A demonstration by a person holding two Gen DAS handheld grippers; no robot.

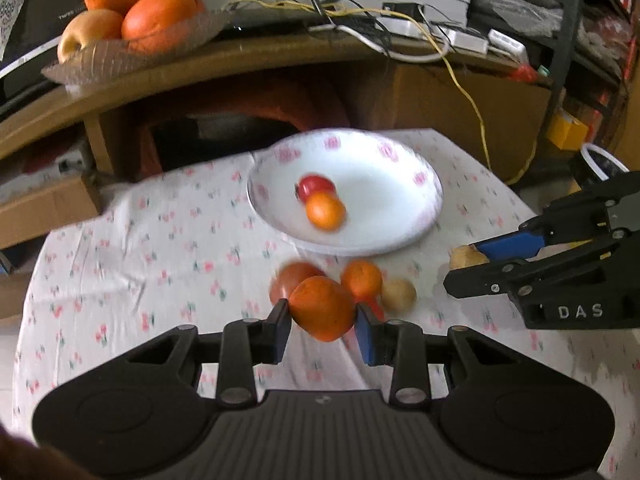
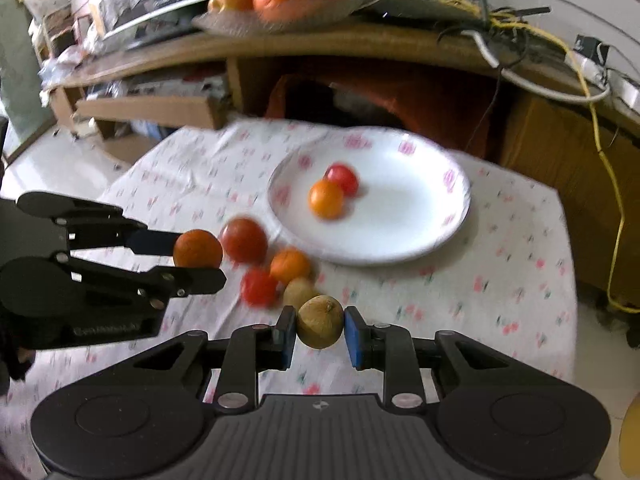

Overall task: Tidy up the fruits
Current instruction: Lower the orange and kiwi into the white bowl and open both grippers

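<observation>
My left gripper (image 1: 323, 325) is shut on an orange-red fruit (image 1: 323, 307), held above the floral tablecloth; it also shows in the right wrist view (image 2: 198, 249). My right gripper (image 2: 320, 332) is shut on a brown-green fruit (image 2: 320, 322); it also shows in the left wrist view (image 1: 466, 258). The white floral plate (image 1: 384, 200) (image 2: 408, 220) holds a small orange (image 1: 325, 210) (image 2: 326, 199) and a red fruit (image 1: 316, 186) (image 2: 343, 178). On the cloth before the plate lie a red fruit (image 2: 244, 240), an orange (image 2: 290, 266), a small red fruit (image 2: 259, 286) and a brown fruit (image 1: 398, 294).
A wooden shelf (image 1: 240, 60) behind the table carries a glass dish of large oranges and an apple (image 1: 132, 16), cables and white adapters (image 1: 468, 38). Cardboard boxes (image 1: 460, 108) stand below it. A yellow cable (image 2: 612, 184) hangs at the right.
</observation>
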